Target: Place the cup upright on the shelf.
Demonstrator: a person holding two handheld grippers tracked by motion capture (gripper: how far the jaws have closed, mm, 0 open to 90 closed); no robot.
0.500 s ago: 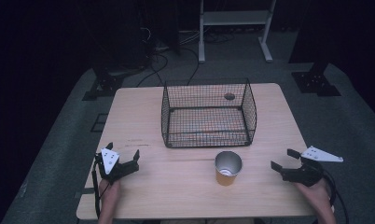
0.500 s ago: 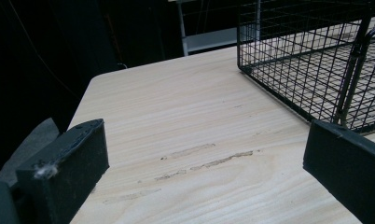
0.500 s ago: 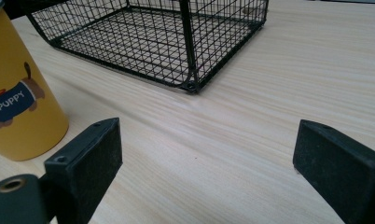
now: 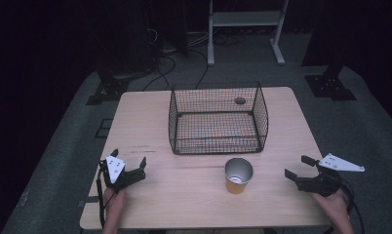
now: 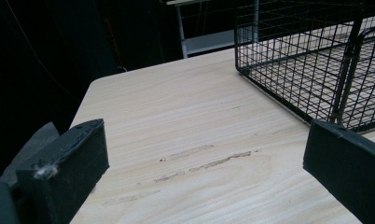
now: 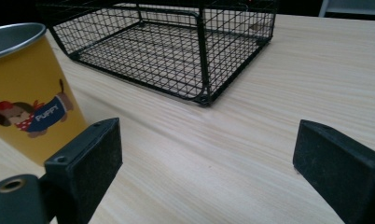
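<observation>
A yellow cup with a silver inside stands upright on the wooden table, just in front of a black wire basket. The cup carries a cartoon dog picture and sits to the left of my right gripper's jaws. My right gripper rests open near the table's front right edge, a hand's width right of the cup. My left gripper rests open at the front left, with nothing between its jaws. The basket lies ahead and to the right of the left gripper.
The basket looks empty apart from its mesh floor. A small dark round hole marks the table behind it. Beyond the table stand a white frame, cables on a grey floor, and dark stands.
</observation>
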